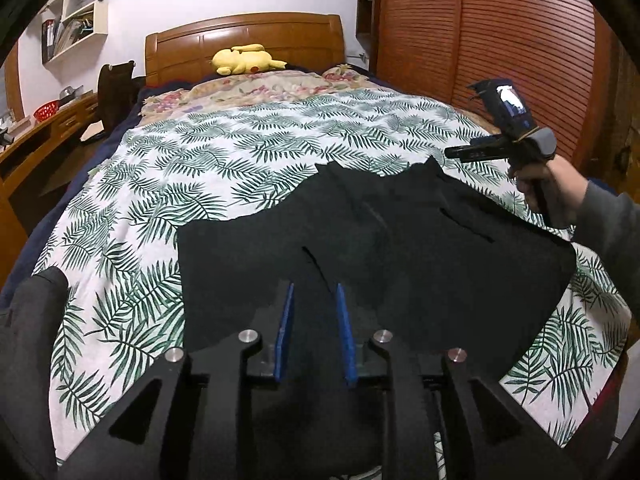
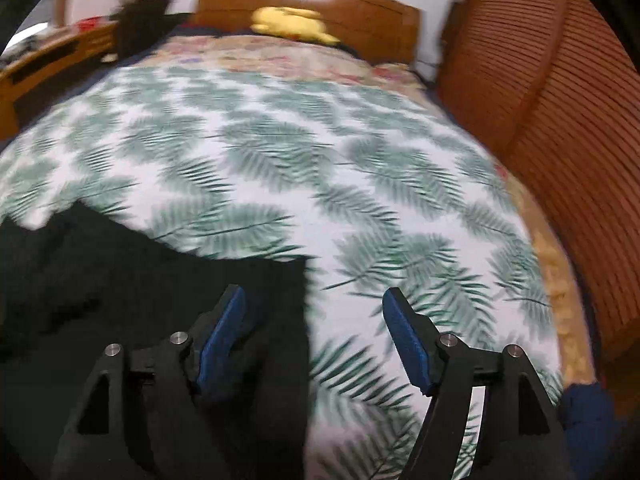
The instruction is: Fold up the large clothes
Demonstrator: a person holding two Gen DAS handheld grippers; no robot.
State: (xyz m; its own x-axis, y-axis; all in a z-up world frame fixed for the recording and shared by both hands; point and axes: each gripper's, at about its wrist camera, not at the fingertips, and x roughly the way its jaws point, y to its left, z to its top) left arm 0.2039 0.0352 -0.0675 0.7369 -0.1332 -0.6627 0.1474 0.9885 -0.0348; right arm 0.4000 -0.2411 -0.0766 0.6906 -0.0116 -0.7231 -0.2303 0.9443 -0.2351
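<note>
A black garment [image 1: 400,248] lies spread on the leaf-print bedspread [image 1: 224,152] at the near part of the bed, with its edges uneven and a few slits or folds visible on its surface. The left gripper [image 1: 314,292] hangs just above the near edge of this garment; its blue pads [image 1: 286,332] stand only a little apart, and no cloth is pinched between them. The right gripper [image 2: 314,300] has its jaws wide apart, with the left pad over the right edge of the garment [image 2: 160,280] and the other pad over the bedspread [image 2: 360,168]; nothing is held. In the left wrist view the right gripper [image 1: 460,153] is seen in a person's hand [image 1: 548,190], above the far right side of the garment. A yellow plush toy [image 1: 246,60] lies against the wooden headboard [image 1: 280,36].
</note>
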